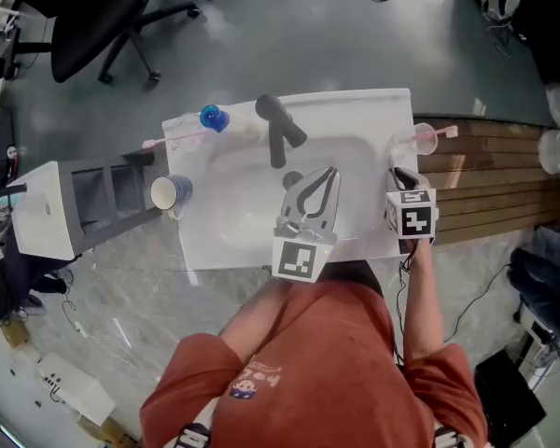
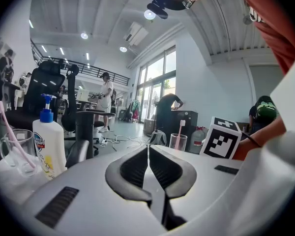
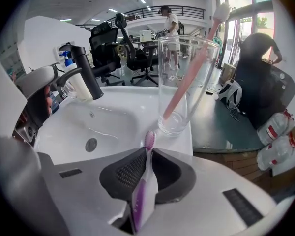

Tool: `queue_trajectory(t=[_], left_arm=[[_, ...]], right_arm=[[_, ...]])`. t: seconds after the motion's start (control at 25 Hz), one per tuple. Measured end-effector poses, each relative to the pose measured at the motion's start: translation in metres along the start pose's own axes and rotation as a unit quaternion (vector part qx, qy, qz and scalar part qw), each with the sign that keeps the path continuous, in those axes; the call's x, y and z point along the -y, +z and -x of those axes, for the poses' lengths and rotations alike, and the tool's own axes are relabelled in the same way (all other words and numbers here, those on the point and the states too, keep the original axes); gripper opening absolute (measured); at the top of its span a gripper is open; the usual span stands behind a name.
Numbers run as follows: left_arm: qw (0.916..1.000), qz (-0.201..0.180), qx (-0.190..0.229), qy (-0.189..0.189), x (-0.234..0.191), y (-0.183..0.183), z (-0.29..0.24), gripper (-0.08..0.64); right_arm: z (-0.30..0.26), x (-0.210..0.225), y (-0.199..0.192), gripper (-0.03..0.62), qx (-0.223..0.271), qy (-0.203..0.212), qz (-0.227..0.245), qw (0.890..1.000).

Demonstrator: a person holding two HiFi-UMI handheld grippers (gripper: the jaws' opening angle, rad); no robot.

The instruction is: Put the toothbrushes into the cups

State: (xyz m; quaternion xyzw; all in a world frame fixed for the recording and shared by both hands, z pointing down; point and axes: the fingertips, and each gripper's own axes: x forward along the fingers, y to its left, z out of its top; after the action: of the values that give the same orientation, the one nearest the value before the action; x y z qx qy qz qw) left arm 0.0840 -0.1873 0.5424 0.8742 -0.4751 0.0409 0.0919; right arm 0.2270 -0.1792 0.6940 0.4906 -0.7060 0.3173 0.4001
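Note:
My right gripper point(image 3: 148, 154) is shut on a purple toothbrush point(image 3: 142, 186), whose bristle head pokes out past the pads toward a clear glass cup point(image 3: 184, 82). That cup stands on the sink's right rim and holds a pink toothbrush point(image 3: 196, 63). In the head view the right gripper point(image 1: 401, 177) sits just in front of this cup point(image 1: 424, 139). My left gripper point(image 1: 329, 174) hovers over the basin, shut and empty point(image 2: 148, 149). A second glass cup point(image 2: 17, 151) with a pink toothbrush point(image 2: 12, 136) stands at the sink's far left corner point(image 1: 182, 138).
The white sink point(image 1: 233, 213) has a black faucet point(image 1: 278, 129) at the back middle. A soap bottle with a blue pump point(image 1: 215, 118) stands beside the left cup. A blue-and-white mug point(image 1: 171, 192) sits at the sink's left edge. Wooden slats point(image 1: 504, 185) lie to the right.

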Motion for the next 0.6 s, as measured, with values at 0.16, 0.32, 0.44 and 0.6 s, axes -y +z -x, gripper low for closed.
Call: queue_trajectory(t=[0.16, 0.32, 0.44, 0.6], left_arm=[[1.0000, -0.008, 0.003, -0.001, 0.002, 0.003, 0.006, 0.026], [0.9999, -0.013, 0.006, -0.001, 0.005, 0.008, 0.010, 0.026], [0.9999, -0.008, 0.013, 0.002, 0.006, 0.012, 0.016, 0.026], [0.9997, -0.002, 0.021, 0.010, 0.005, 0.018, 0.026, 0.026]], right_arm=[[-0.001, -0.004, 0.000, 0.041, -0.029, 0.000, 0.015, 0.999], [0.002, -0.004, 0.001, 0.038, -0.032, 0.009, 0.006, 0.999], [0.005, -0.004, -0.001, 0.035, -0.029, 0.006, 0.000, 1.000], [0.013, -0.010, 0.001, 0.035, -0.013, 0.005, -0.005, 1.000]])
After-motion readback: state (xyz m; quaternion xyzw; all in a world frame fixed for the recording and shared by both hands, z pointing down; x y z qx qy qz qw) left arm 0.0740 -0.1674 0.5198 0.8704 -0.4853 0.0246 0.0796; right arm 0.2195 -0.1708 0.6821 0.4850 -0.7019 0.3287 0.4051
